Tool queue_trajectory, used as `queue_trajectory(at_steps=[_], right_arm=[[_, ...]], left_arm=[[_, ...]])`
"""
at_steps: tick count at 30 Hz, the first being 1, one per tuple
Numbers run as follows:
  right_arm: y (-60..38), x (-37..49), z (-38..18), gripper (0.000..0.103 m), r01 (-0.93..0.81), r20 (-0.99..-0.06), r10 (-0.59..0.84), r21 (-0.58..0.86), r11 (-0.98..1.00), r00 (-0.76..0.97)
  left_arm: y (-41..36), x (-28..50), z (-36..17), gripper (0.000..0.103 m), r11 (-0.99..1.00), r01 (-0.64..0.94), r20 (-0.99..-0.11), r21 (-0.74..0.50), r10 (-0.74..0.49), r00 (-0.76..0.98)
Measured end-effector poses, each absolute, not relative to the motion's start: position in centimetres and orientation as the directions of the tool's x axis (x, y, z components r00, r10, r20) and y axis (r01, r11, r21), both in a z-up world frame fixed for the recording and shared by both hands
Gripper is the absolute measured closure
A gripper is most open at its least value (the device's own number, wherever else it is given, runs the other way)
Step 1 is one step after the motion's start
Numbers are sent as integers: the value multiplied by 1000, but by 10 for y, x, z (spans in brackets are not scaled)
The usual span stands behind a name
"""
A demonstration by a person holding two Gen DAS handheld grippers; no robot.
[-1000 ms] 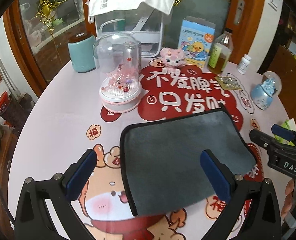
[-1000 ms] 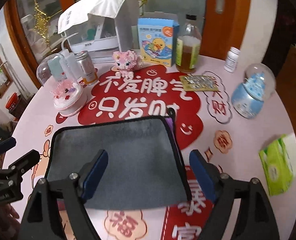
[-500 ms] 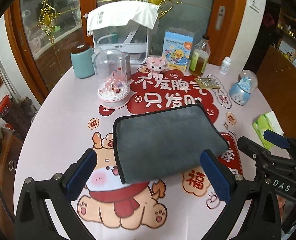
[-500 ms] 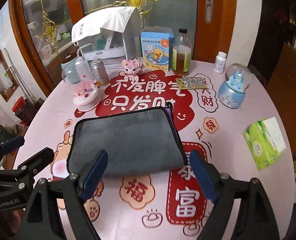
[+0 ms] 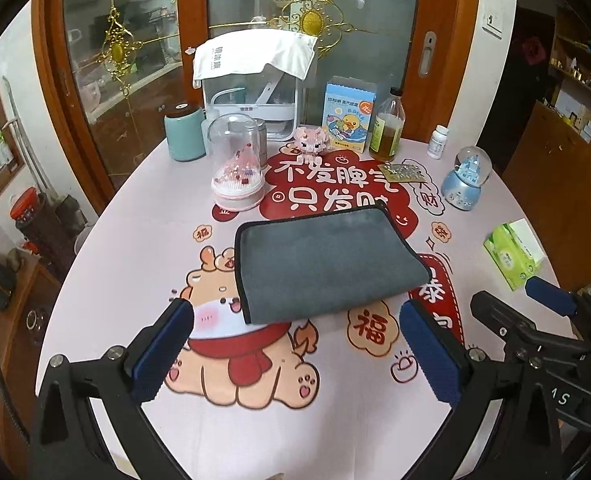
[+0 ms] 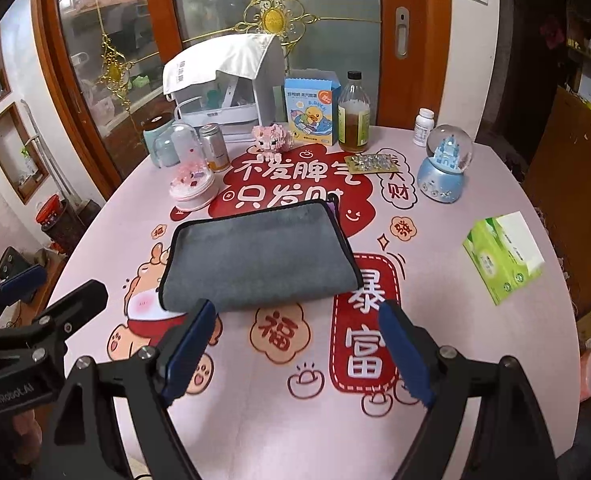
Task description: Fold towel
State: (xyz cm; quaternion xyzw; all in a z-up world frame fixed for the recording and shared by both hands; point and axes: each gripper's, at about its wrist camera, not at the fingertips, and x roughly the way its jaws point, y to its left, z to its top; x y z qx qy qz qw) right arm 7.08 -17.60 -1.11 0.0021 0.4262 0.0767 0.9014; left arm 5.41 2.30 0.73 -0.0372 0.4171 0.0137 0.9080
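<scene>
- As far as one can tell from beside it, the round surface with its pink cartoon-printed cloth (image 5: 143, 248) carries everything: clutter sits along the far rim, and the task's thing lies near the middle.
- Lying flat on that surface, the grey plush towel with black piping (image 5: 319, 264) is a neat rectangle, apparently doubled over, with a rounded fold along its near edge and the bound edges stacked at the sides. A sliver of purple peeks out at its far right corner in the right wrist view.
- My judgement: the folding looks done, or very nearly so. Whether another fold is wanted I cannot say; otherwise nothing seems left but to leave it be.
- On the left, the left claw (image 5: 295, 344) hangs above the surface just short of the towel's near edge, its blue-padded fingers (image 5: 163, 350) spread wide, released, holding nothing and touching nothing.
- To the right of it, the right claw (image 6: 295, 348) is likewise spread wide and empty, poised near the towel's near edge but clear of it.
- Off to the right, well apart from the towel, sits a green tissue packet (image 6: 503, 256); a blue snow globe (image 6: 445, 168) stands farther back.
</scene>
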Motion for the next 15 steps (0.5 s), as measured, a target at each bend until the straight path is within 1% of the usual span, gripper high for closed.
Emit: queue_trajectory(at_steps=[6,12,15], right_arm=[[-177,47,-9,19,-149,-781,158,84,985,604],[-172,23,-7,19,-169,-778,161,71,983,608],[-172,15,-6,19,-158,-774,159,77,984,613]], left_arm=[[23,33,14,1,995,-78,-763,-59,5,647],[21,16,19,1,998,-54,-760,-22,19,649],[23,10,19,1,999,-47,-769,-23,13,639]])
